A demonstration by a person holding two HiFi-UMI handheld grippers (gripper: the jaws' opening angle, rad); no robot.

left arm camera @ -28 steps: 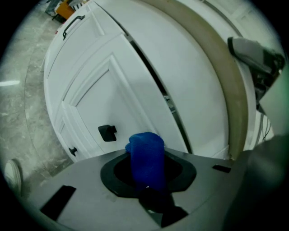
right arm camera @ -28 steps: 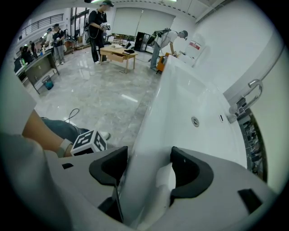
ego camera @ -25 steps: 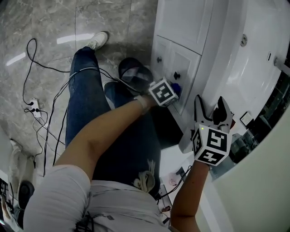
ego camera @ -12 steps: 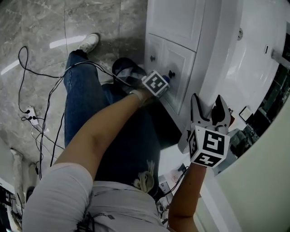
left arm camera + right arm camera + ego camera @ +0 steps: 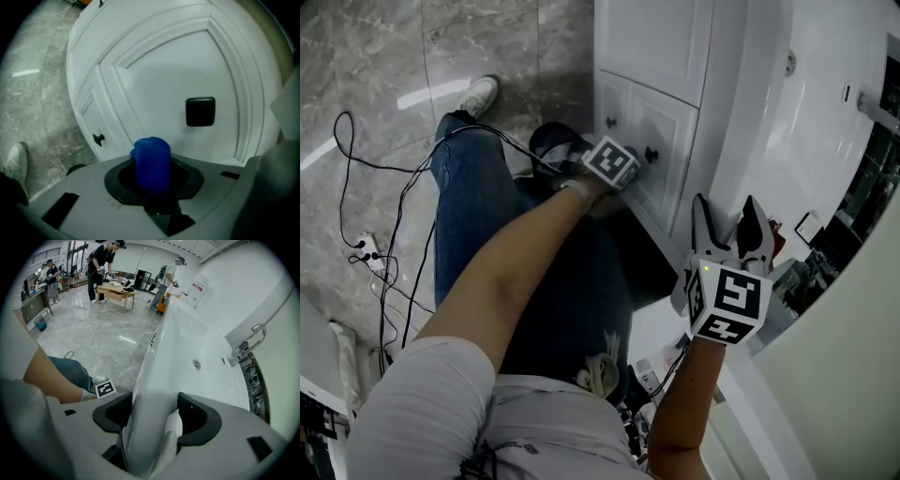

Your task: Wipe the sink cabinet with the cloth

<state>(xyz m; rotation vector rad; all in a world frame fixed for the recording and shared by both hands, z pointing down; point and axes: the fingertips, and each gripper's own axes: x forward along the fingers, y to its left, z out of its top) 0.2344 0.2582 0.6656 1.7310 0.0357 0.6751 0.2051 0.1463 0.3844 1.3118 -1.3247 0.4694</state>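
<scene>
Our left gripper (image 5: 152, 177) has its fingers squeezed shut on the rolled blue cloth (image 5: 151, 159). The cloth points straight at the white sink cabinet door (image 5: 178, 75), just under its black square knob (image 5: 200, 111). Our right gripper (image 5: 152, 420) is farther away, its fingers apart over the white sink rim (image 5: 157, 362).

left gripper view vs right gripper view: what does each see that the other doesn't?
Left only: blue cloth clamped in its jaws, cabinet door with a black knob. Right only: sink basin, drain, faucet, a distant table, and the sink rim standing between its open jaws. Both: the grey marble floor.
</scene>
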